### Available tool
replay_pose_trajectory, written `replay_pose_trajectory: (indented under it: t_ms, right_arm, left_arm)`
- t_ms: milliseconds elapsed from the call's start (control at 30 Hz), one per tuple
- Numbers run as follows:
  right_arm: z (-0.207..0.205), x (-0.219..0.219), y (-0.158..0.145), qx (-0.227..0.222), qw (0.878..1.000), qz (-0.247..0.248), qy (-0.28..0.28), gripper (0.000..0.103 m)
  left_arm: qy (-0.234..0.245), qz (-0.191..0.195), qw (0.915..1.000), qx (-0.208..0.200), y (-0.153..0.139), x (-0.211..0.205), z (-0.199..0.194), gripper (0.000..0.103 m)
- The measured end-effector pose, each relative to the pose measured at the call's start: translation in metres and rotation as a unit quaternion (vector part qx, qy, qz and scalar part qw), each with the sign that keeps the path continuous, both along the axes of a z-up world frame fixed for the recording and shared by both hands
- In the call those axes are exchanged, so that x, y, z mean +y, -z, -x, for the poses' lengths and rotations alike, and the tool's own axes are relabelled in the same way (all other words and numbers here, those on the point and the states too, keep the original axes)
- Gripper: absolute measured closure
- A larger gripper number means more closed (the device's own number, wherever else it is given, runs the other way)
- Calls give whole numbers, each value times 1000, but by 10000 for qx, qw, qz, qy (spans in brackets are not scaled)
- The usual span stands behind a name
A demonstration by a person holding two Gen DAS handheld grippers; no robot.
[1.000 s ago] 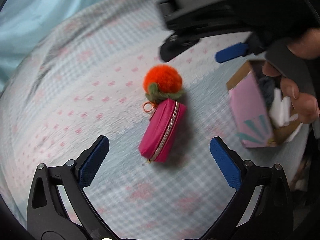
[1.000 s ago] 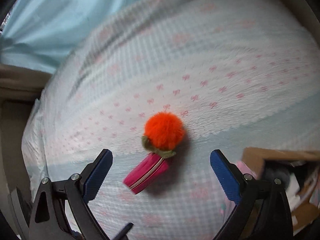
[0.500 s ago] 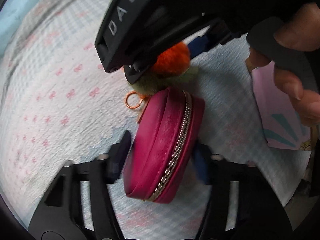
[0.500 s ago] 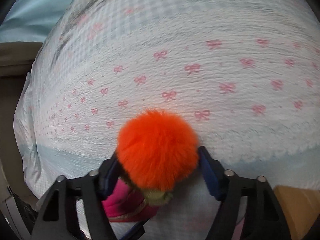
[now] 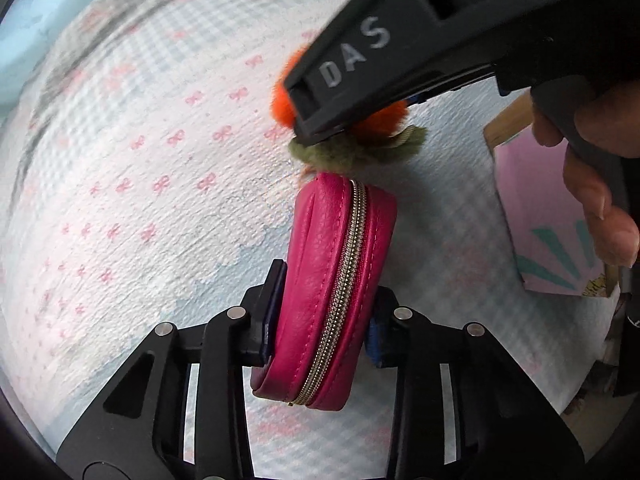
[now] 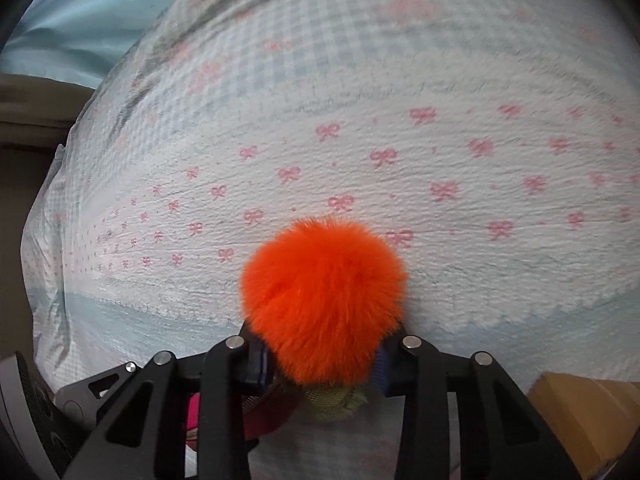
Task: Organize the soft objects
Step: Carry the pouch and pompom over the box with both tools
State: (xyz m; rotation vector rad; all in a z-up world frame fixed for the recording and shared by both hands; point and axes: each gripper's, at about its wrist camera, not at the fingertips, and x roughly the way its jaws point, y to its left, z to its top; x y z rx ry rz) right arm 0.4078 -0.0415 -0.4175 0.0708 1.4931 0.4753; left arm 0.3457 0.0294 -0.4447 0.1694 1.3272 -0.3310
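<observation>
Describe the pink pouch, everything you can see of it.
The pouch is magenta, of grained leather-like material, with stitched seams and a closed metal zipper along its upward edge. It lies on the bow-print bedspread, rounded and oblong. The left hand-held gripper has it between its closing jaws, pads against both sides. Its far end meets the green collar of the orange pompom. In the right wrist view only a sliver shows.

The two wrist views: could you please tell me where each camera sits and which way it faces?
Left wrist view: sits on the left tongs, facing steeply down at the magenta zippered leather pouch they are closing on; the right hand shows.
Right wrist view: sits on the right tongs, closing on the fluffy orange pompom.
Shared: pompom, pouch, bow-print bedspread, cardboard box.
</observation>
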Motion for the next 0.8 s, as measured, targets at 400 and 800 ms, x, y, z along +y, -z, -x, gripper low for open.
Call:
replay_pose_trajectory:
  t_ms: [400,800]
  right_arm:
    - [49,-24,-108,-864,9955,-150,368,69]
    - [157,-71,-224,-1574,9799,-379,1168,69]
  left_arm:
    - [-102,141,9979,-631,-99,17,43,73]
    - [15,342,9901,-1364,-215,-3,112,73]
